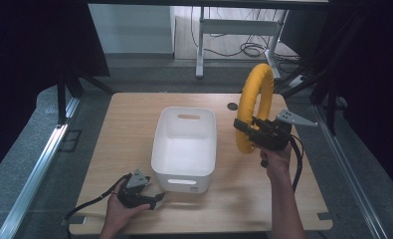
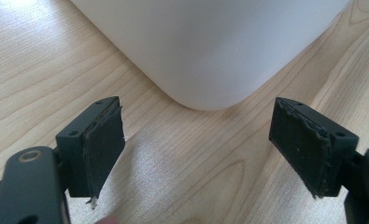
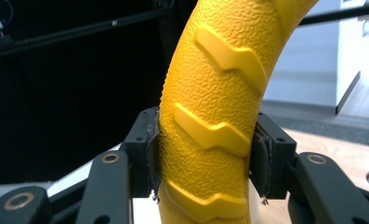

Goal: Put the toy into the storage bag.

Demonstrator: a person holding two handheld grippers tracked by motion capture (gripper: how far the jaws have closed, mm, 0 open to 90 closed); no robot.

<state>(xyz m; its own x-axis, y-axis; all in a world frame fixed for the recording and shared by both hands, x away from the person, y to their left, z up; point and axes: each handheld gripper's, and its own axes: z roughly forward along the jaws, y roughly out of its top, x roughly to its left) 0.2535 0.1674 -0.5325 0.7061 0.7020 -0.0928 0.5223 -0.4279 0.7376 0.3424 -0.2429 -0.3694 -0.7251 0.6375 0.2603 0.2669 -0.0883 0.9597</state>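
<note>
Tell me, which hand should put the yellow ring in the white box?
Probably the right. The right gripper is already shut on the yellow ring, holding it upright beside the white box. The left gripper is open near the box's corner, holding nothing.

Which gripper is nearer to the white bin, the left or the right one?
Left. The left gripper sits open just off the near corner of the white bin. The right gripper holds the yellow ring upright beside the bin's far side.

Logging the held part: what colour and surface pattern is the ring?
Yellow ring, pebbled texture with raised zigzag ridges; the right gripper view shows it best.
</note>
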